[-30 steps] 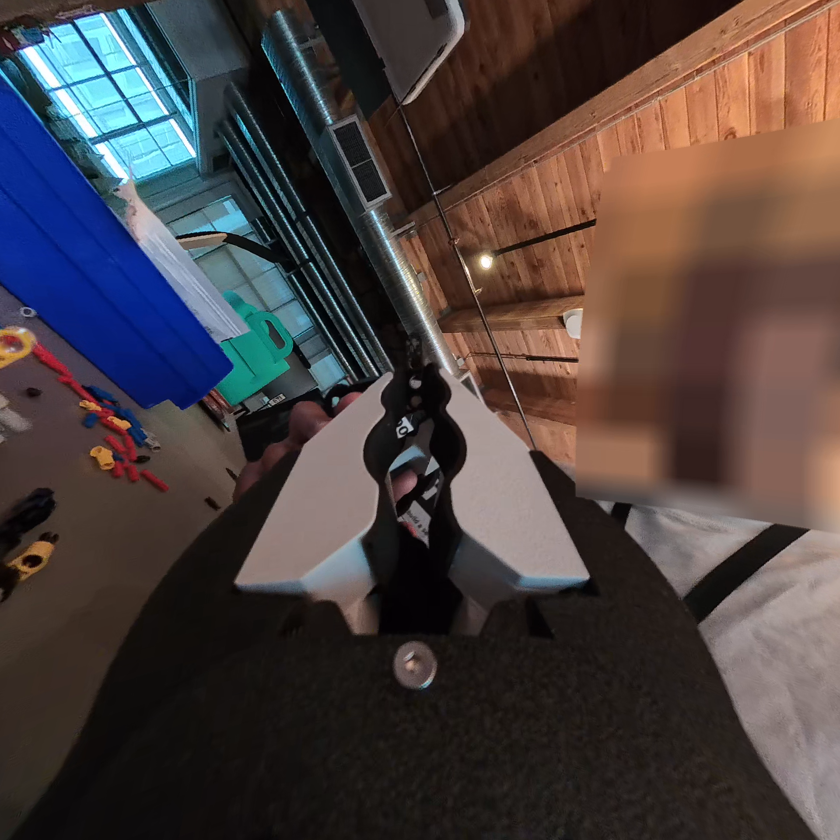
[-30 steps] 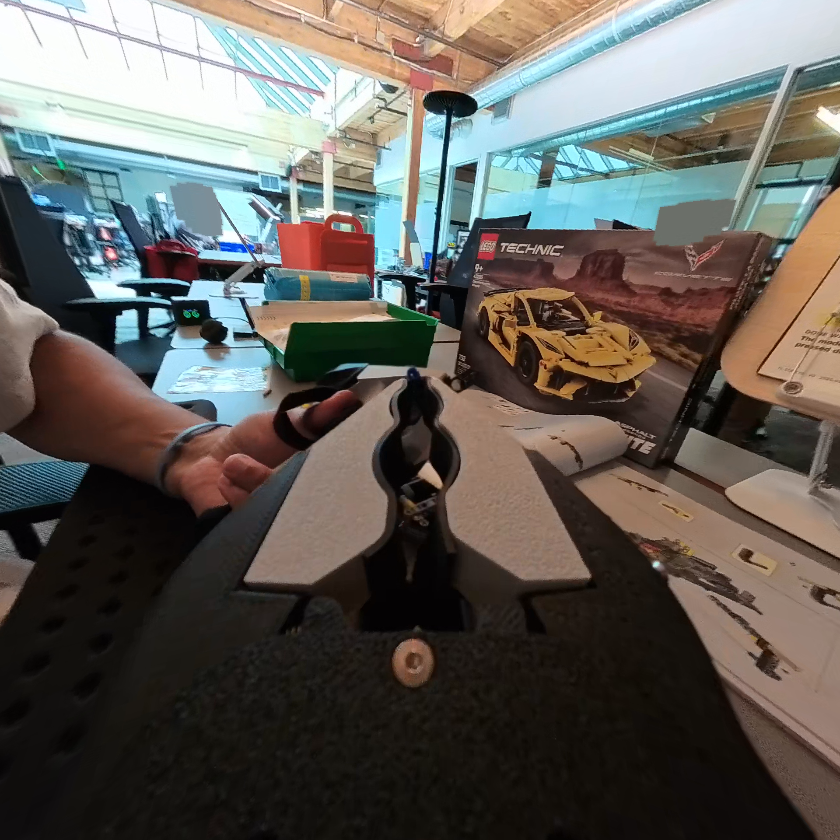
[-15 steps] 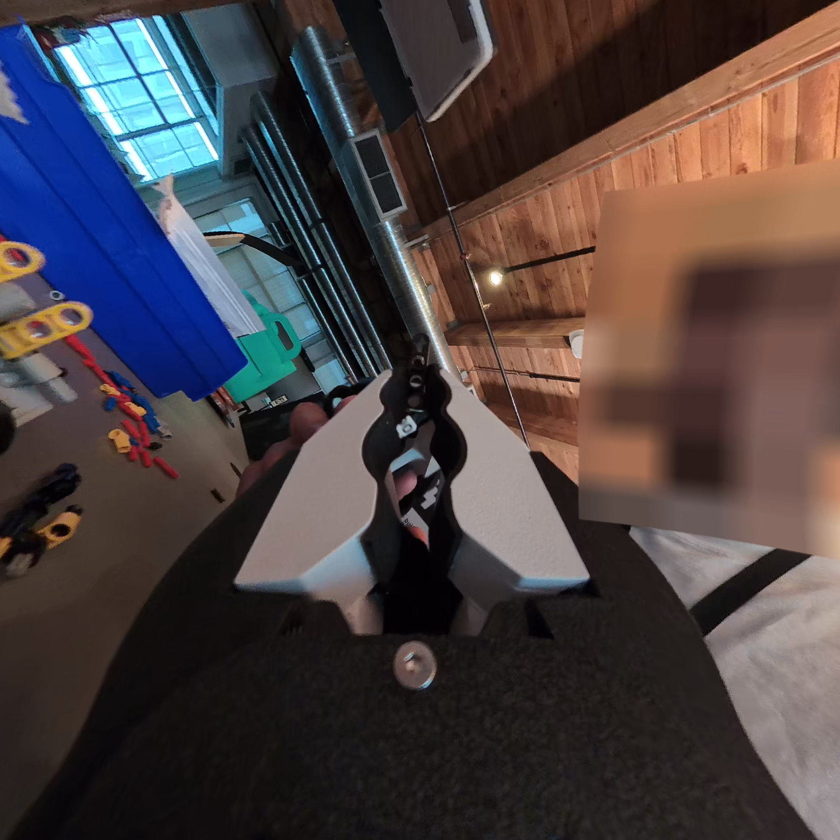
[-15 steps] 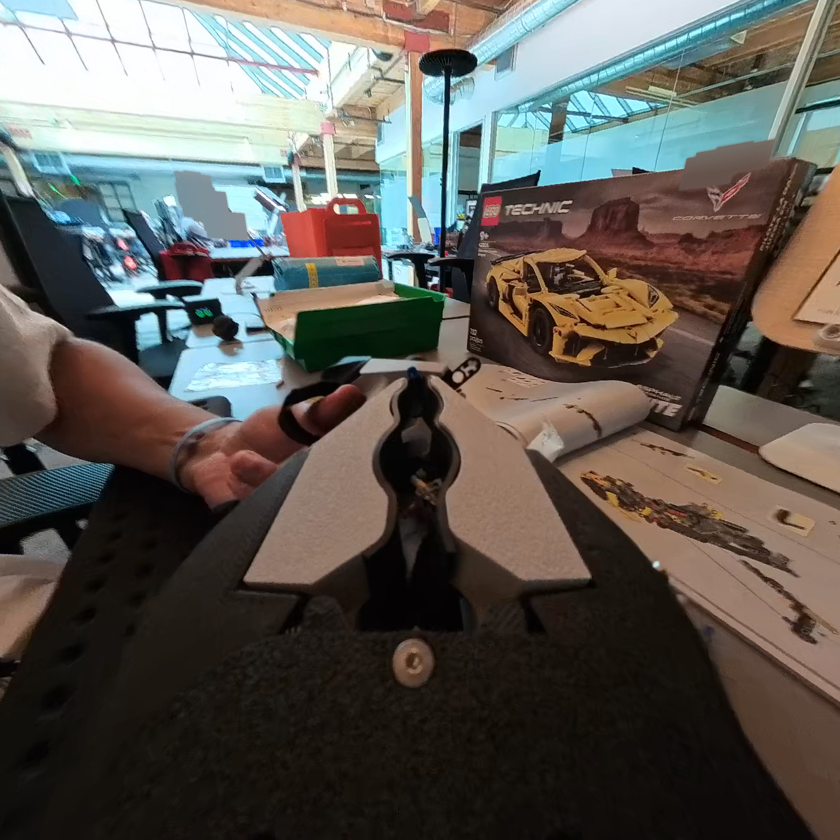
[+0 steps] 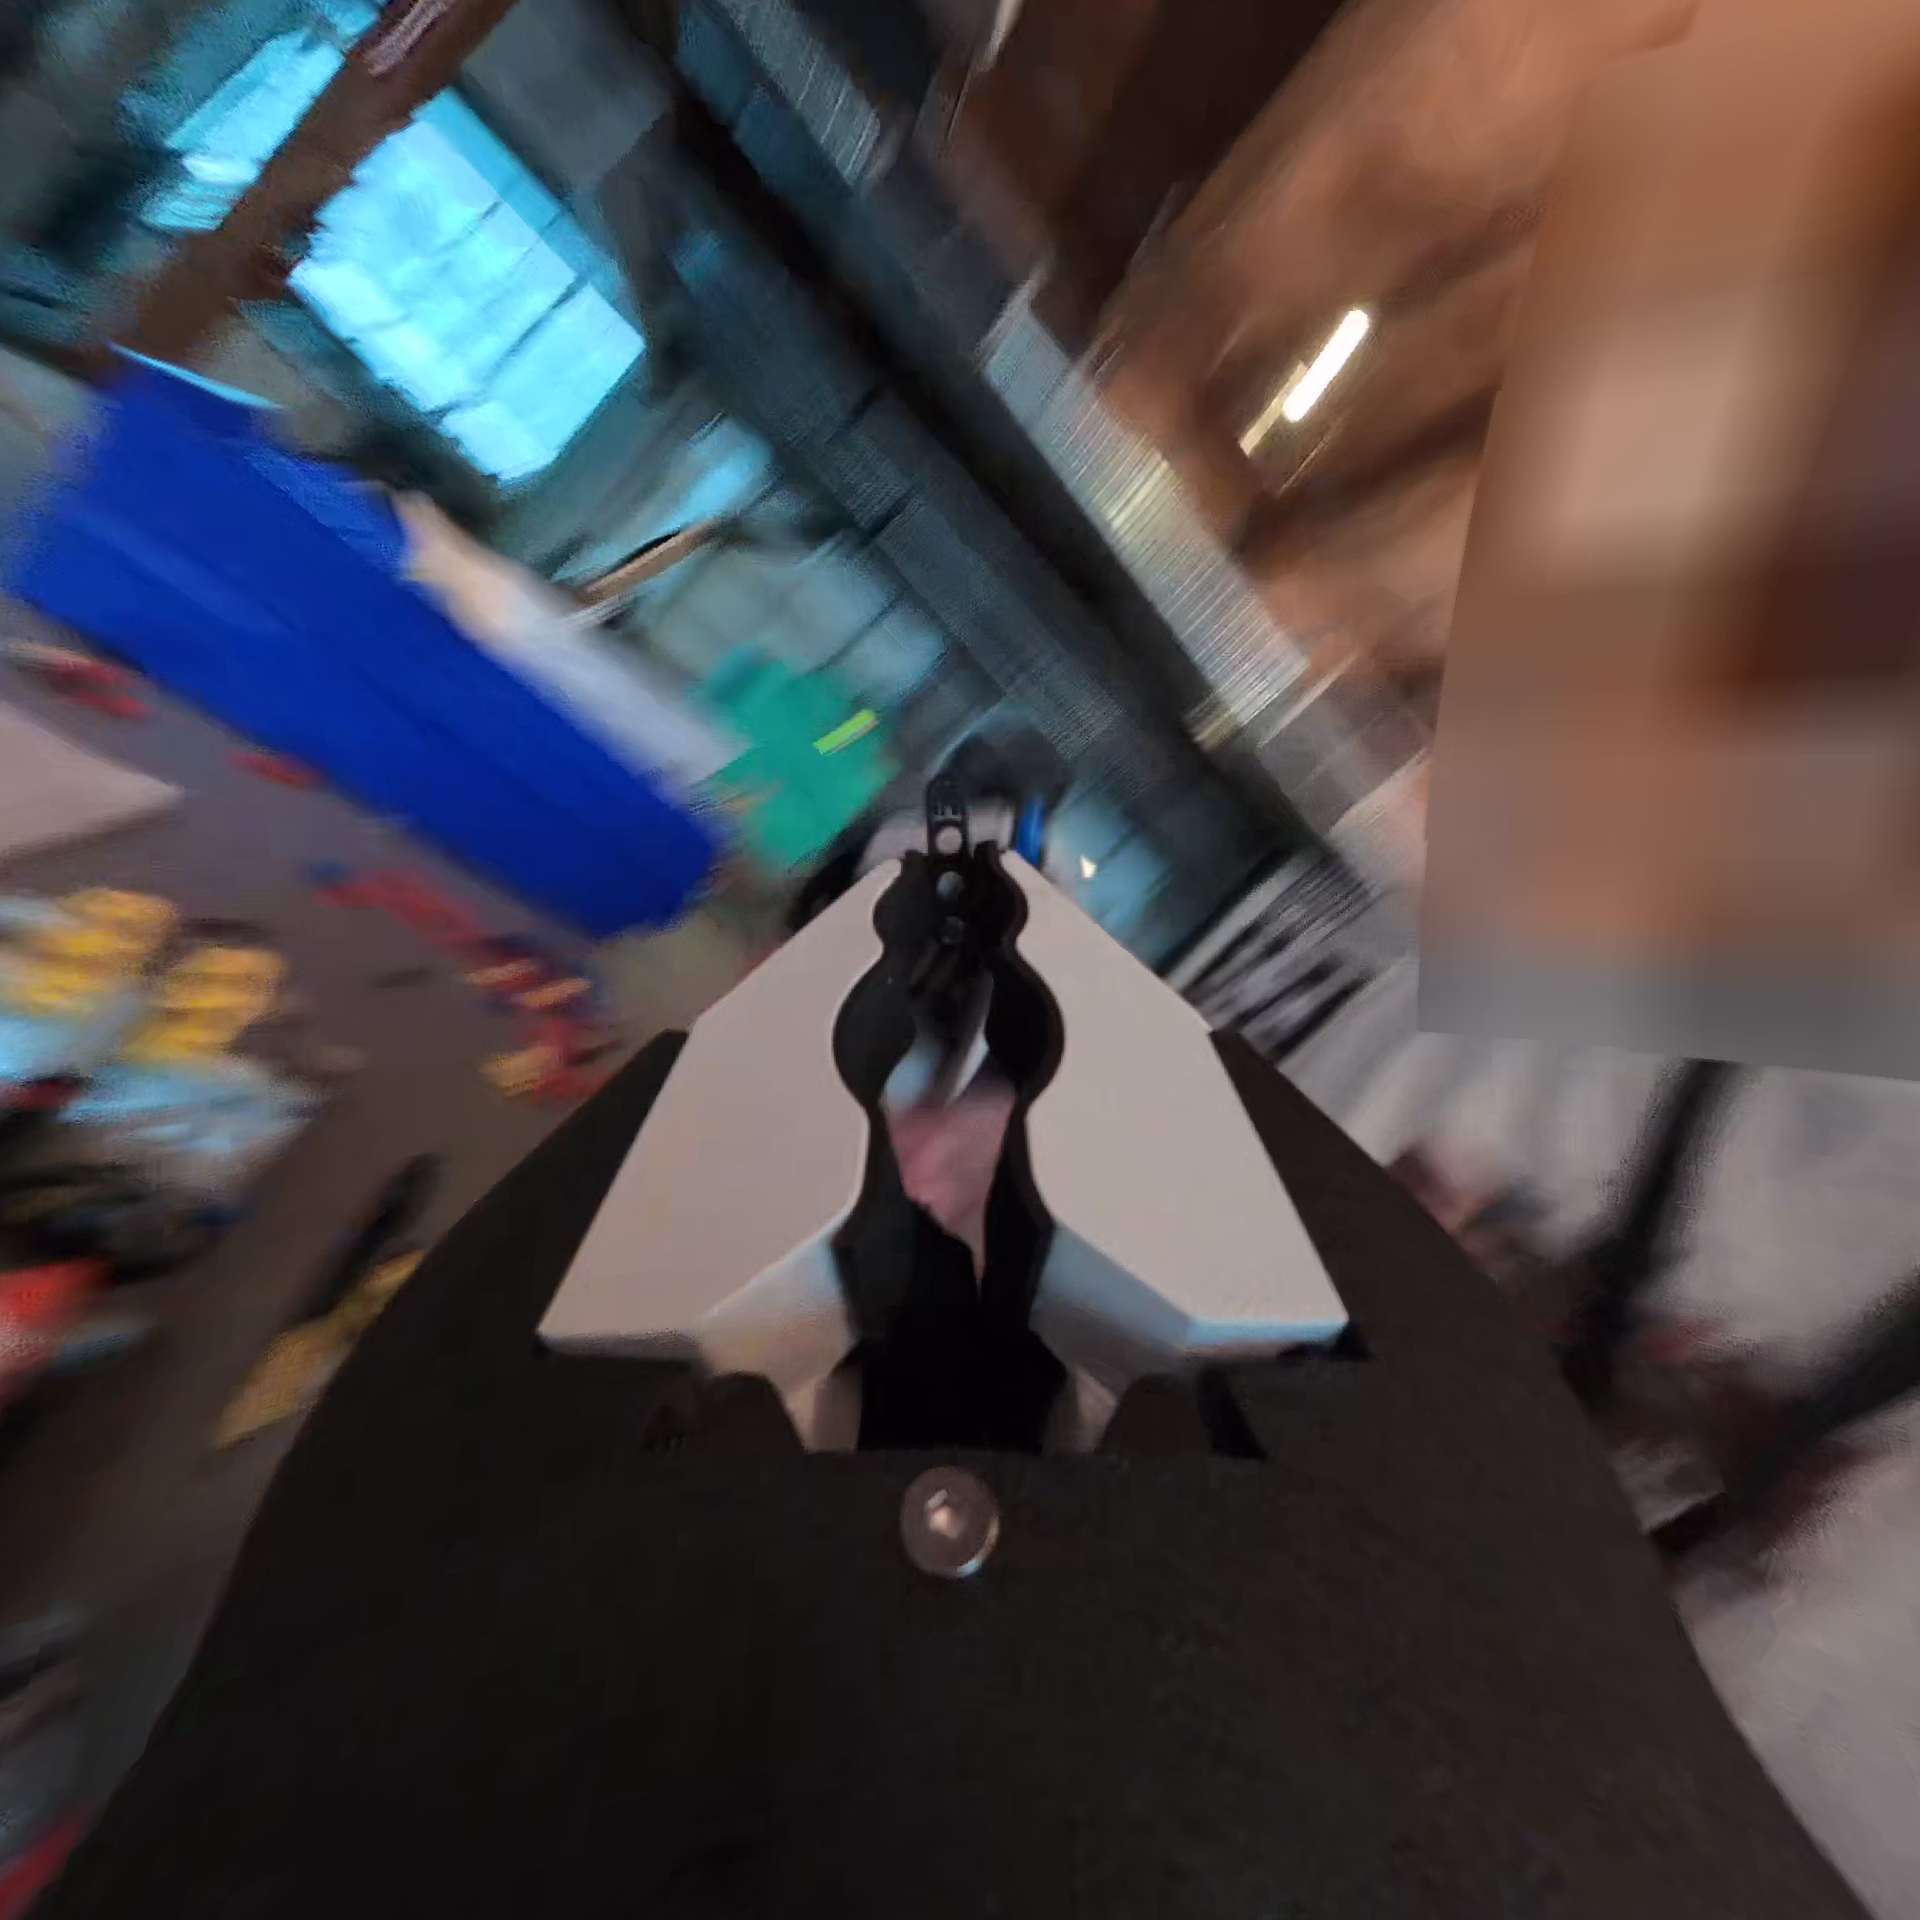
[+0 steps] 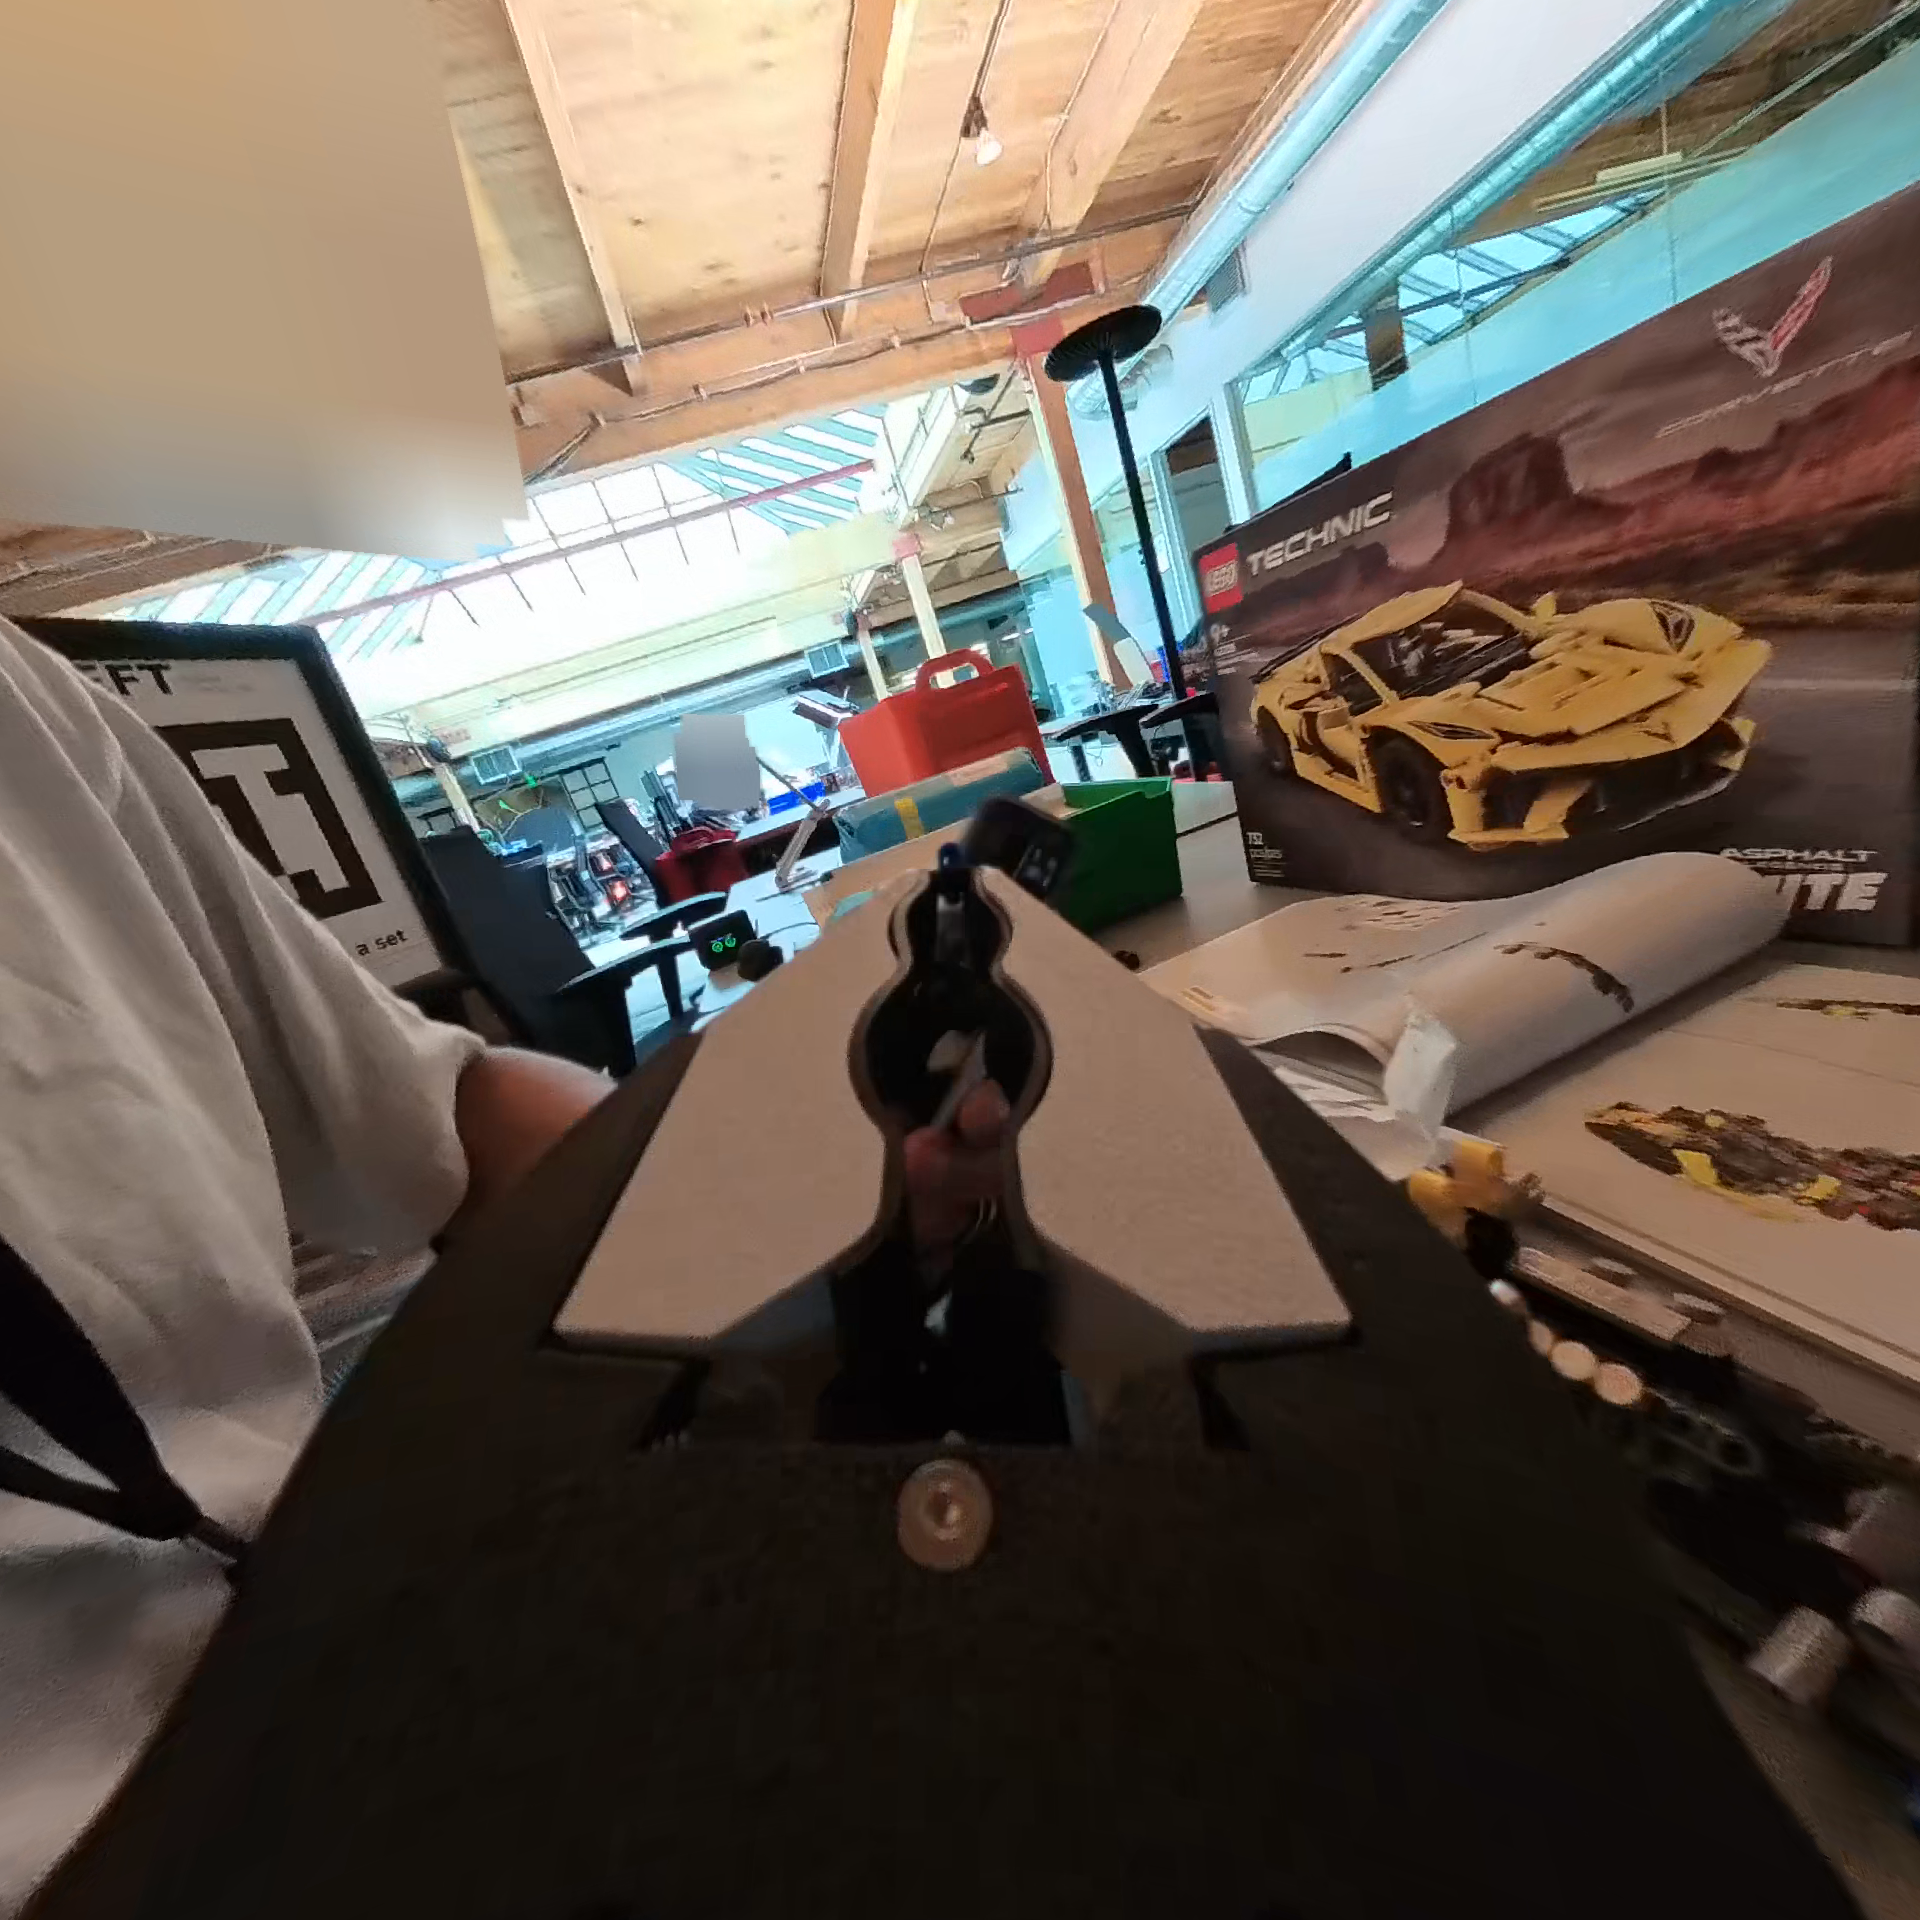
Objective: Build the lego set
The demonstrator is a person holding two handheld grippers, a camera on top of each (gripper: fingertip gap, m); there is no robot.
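Left gripper (image 5: 948, 868) pinches a black perforated beam (image 5: 945, 821); right gripper (image 6: 951, 894) clamps a blue-tipped pin (image 6: 948, 858) (both small) — risk: either slips mid-swing.

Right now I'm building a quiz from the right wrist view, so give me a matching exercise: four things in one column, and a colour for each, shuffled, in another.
Things:
1. car pictured on the set box
2. open tray
3. handled case
4. floor lamp pole

Colours:
A. red
B. black
C. yellow
D. green

Pairs: 1-C, 2-D, 3-A, 4-B
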